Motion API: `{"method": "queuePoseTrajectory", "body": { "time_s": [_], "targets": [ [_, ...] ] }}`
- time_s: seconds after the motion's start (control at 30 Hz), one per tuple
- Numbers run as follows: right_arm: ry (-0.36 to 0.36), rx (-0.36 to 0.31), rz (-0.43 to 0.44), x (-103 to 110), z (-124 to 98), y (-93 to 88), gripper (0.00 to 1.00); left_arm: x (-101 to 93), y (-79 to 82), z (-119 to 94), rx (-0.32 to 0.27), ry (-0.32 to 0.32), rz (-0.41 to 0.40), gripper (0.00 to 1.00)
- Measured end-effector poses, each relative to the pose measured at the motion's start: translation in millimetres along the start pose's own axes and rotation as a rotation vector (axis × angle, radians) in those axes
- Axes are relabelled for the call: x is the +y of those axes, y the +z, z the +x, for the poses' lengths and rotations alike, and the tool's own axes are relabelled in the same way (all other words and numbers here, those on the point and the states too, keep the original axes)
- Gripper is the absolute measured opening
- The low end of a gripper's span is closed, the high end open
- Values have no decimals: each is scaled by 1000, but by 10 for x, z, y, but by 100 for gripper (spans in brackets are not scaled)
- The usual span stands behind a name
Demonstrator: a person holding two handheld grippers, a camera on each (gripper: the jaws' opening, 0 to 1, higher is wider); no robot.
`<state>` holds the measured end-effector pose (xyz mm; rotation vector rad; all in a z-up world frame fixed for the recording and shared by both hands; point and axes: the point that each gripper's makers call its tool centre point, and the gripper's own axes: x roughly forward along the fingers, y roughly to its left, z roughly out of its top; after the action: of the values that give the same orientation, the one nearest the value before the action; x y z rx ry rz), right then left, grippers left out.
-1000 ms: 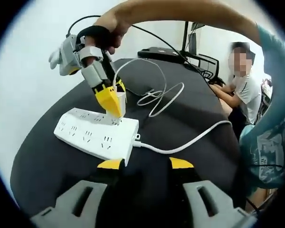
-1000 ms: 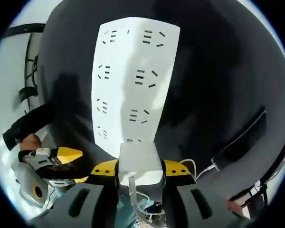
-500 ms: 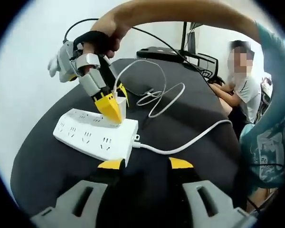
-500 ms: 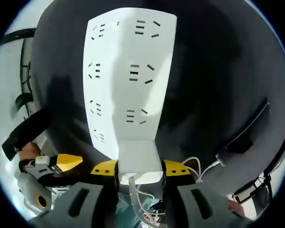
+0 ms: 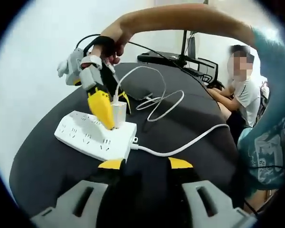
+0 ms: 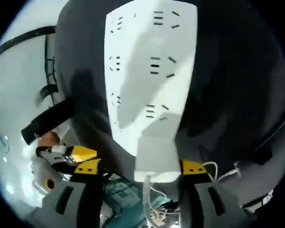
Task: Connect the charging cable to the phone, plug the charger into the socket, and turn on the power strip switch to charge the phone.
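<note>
The white power strip lies on the black table, with the white charger standing upright in a socket near its cord end. My right gripper comes down from the upper left, its yellow jaws straddling the charger. In the right gripper view the charger sits between my right gripper's jaws with a gap on each side, so it is open, and the strip stretches away beyond. The white charging cable loops behind. My left gripper hovers open in front of the strip, holding nothing.
The strip's white cord runs right across the table. A seated person is at the far right, with a monitor stand and black gear at the table's back. My left gripper also shows low left in the right gripper view.
My right gripper's jaws have spread apart and let go of the charger, which now stands in the strip. The right hand has tilted. My left gripper has barely moved.
</note>
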<state>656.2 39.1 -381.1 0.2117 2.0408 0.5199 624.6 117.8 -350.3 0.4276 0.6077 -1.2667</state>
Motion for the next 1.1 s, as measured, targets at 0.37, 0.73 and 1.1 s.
{"method": "queuePoseTrajectory", "body": {
  "time_s": [0.37,0.73,1.1],
  "targets": [
    [-10,-44,-27,-27,-321,-117,30,-14,37,20,0,3,4,30],
    [-19,-47,-34,-3,-197,-242,7,-35,4,39,20,5,8,29],
    [35,75,-38,36,-113,-220,3,-3,-15,25,16,10,3,29]
  ]
}}
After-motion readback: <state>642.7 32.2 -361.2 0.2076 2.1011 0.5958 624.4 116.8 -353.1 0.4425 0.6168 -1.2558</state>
